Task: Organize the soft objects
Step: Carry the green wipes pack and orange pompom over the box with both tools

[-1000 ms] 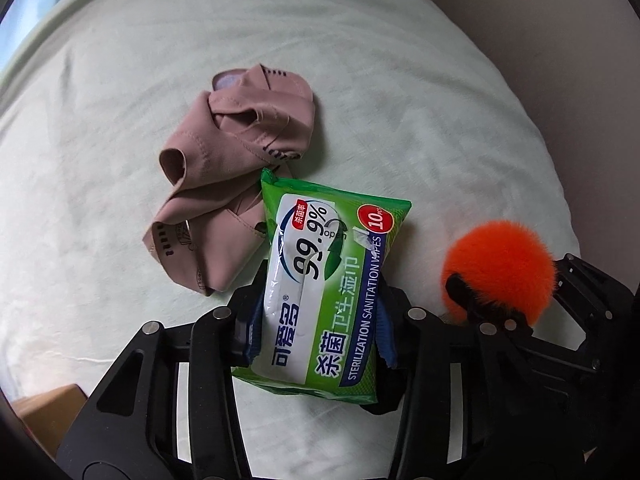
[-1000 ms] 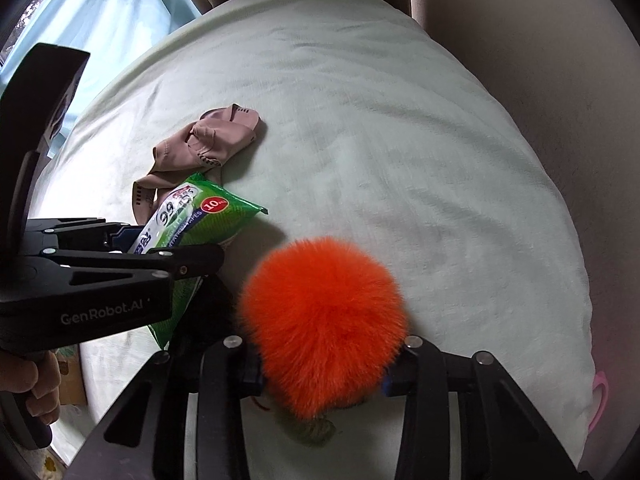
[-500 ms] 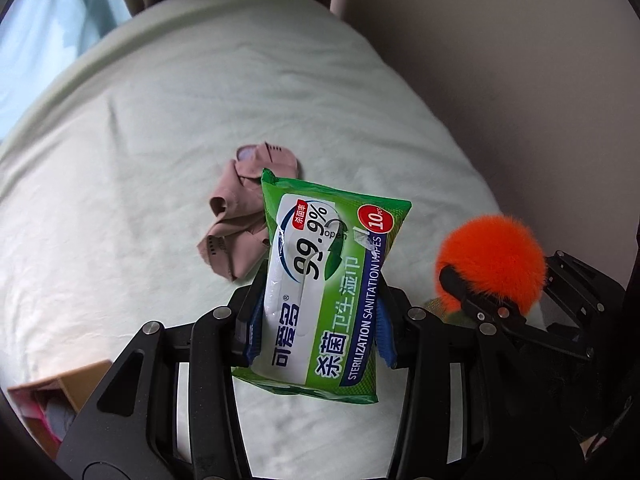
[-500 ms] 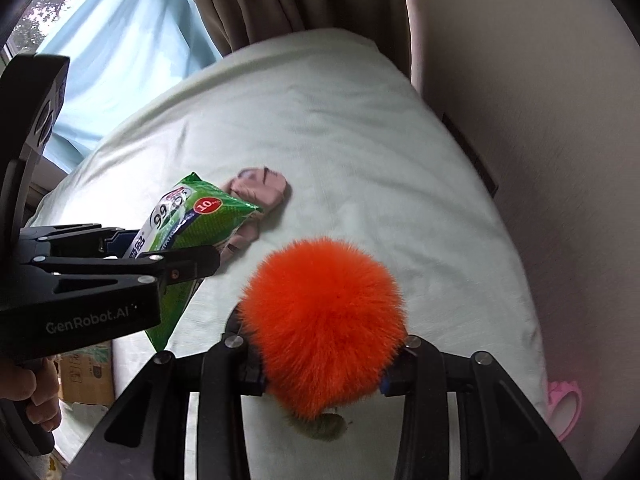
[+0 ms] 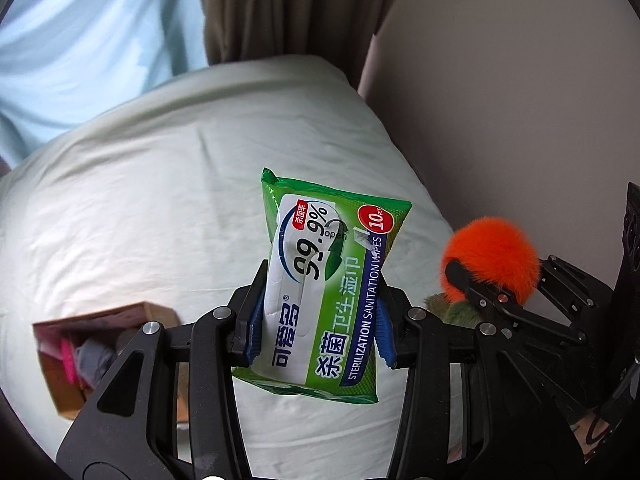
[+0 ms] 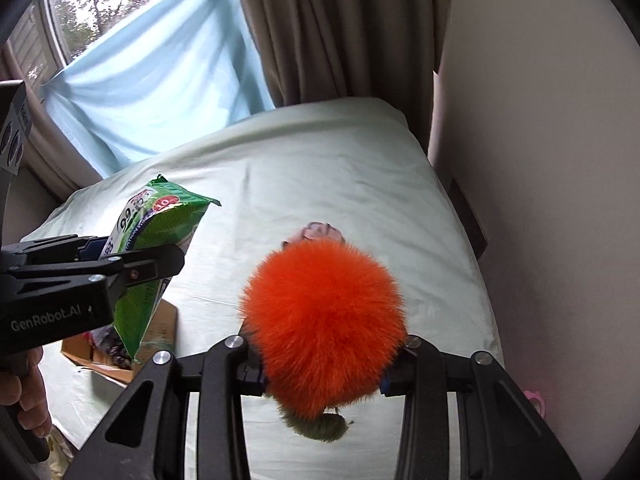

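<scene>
My left gripper (image 5: 318, 322) is shut on a green pack of sanitation wipes (image 5: 324, 280) and holds it above the pale green bed (image 5: 160, 200); the pack also shows at the left of the right wrist view (image 6: 156, 248). My right gripper (image 6: 322, 368) is shut on a fluffy orange pompom (image 6: 324, 332) with a green tuft (image 6: 316, 426) below; it shows at the right of the left wrist view (image 5: 492, 260). A pink cloth (image 6: 320, 232) lies on the bed, mostly hidden behind the pompom.
A cardboard box (image 5: 80, 356) with soft items inside sits on the bed at lower left; it also shows under the wipes in the right wrist view (image 6: 120, 356). Brown curtains (image 6: 340, 28), a blue sheet (image 6: 152, 80) and a wall (image 6: 540, 160) border the bed.
Both grippers have risen and drawn back with their loads. The pink cloth has left the left wrist view, and the cardboard box has come into view at lower left.
</scene>
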Available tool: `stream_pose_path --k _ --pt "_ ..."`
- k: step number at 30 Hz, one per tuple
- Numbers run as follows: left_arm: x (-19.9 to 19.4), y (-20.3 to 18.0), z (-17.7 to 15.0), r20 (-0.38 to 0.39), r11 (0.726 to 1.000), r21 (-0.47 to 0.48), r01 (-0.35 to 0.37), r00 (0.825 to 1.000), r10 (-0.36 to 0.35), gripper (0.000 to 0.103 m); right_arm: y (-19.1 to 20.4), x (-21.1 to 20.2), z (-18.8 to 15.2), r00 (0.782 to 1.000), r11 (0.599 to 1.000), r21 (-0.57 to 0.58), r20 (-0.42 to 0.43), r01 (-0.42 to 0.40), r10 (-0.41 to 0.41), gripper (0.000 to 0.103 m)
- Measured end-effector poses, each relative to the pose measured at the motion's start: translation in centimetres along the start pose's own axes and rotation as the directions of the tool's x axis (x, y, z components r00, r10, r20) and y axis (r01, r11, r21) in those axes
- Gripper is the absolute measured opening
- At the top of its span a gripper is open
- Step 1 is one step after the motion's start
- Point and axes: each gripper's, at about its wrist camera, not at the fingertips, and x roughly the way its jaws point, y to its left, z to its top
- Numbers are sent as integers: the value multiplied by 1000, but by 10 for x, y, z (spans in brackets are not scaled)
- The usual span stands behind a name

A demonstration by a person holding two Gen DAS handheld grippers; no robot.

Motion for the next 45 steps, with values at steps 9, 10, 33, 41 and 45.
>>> stream_pose_path --k 9,10,33,41,45 --pt "-91 78 -35 92 992 -124 -39 995 50 40 96 -60 18 996 995 -82 64 -58 63 35" --pt "-99 91 -39 98 989 -138 -43 994 57 40 108 -63 19 995 994 -90 67 -64 70 35" --pt "-96 368 -131 -80 949 -282 -142 989 124 40 364 35 7 984 981 -116 -111 -154 141 35" --pt "-30 394 -141 -171 966 -232 -112 983 73 40 384 105 -9 970 994 -43 -226 -101 88 35" --pt "-1 394 -145 -208 972 -208 -106 976 62 40 379 133 -15 955 997 -9 -286 -78 73 35"
